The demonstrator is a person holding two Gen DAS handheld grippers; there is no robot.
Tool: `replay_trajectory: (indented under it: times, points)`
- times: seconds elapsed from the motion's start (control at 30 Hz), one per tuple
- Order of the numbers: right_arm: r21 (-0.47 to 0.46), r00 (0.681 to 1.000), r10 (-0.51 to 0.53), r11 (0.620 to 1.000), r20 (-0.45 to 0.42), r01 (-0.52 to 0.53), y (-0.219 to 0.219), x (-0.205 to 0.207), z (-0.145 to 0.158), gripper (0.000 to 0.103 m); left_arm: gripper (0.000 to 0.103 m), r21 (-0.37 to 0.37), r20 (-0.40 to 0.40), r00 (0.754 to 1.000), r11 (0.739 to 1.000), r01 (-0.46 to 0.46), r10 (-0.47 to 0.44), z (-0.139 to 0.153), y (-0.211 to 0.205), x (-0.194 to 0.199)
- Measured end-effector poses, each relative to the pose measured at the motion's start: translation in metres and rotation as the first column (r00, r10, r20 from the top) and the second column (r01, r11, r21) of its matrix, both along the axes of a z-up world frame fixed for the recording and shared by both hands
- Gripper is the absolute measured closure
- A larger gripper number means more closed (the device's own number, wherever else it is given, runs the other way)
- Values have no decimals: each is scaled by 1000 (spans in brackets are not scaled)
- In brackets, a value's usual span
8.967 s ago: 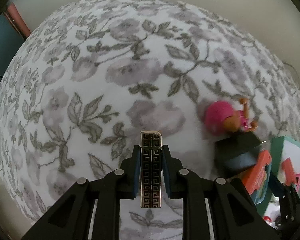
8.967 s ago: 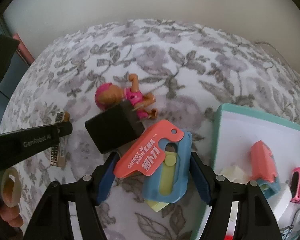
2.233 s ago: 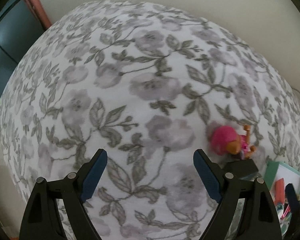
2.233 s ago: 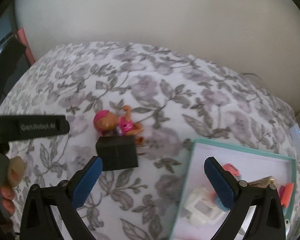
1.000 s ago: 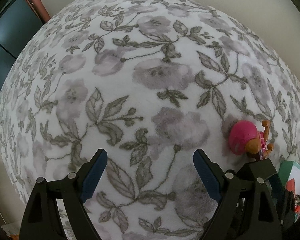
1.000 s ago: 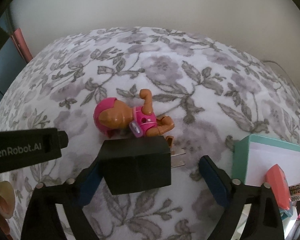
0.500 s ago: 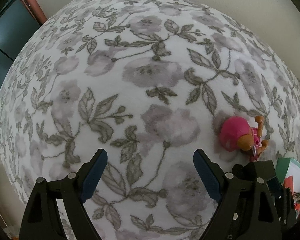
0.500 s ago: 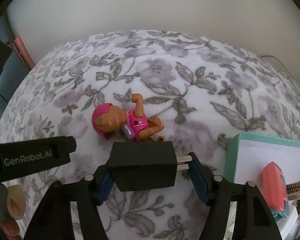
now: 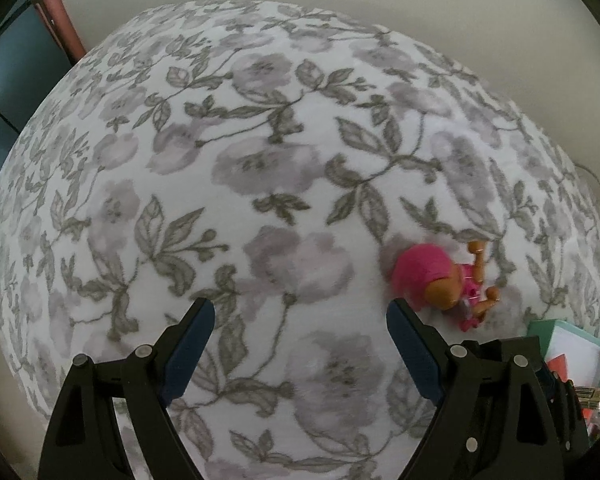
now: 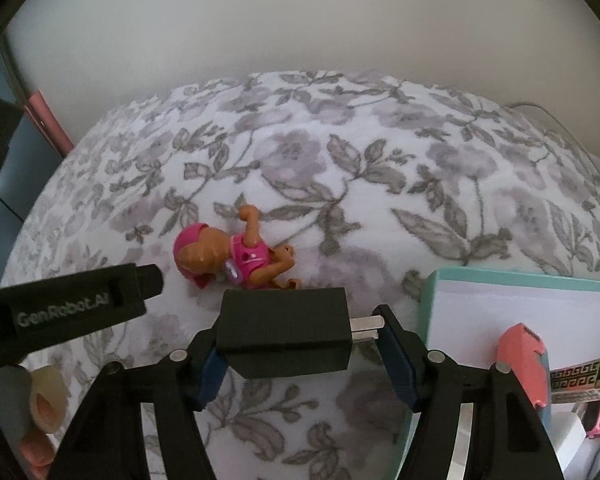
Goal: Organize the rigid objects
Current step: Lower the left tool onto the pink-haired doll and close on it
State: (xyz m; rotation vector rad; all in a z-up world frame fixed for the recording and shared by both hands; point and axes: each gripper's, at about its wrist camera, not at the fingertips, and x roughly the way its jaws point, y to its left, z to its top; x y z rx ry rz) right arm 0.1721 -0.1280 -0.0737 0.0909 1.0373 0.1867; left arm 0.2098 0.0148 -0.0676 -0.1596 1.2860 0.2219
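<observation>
Right tongs [image 10: 296,344] angled downward, jaws just closed in, clamped on the black plug adapter [image 10: 284,330]. Left tongs [image 9: 300,336] pointing steeply down, jaws spread wide, nothing between them.

Both views are dim and flat, lit by soft, even light with no glare and only faint shadows. The fisheye lens bulges the floral bedspread [image 9: 260,184] into a dome, and black vignette fills the corners from 10 to 2 o'clock. In the left wrist view the pink-haired doll [image 9: 440,280] at 3 o'clock is smeared by motion blur. The right wrist view is slightly soft and grainy.
</observation>
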Motion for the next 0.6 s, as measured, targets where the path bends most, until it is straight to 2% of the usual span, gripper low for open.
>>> replay_trajectory:
  times: [0.6]
  points:
    - [26, 995, -53, 998, 88, 51, -35, -5, 36, 33, 15, -94, 130, 991, 994, 47, -34, 29, -25, -1]
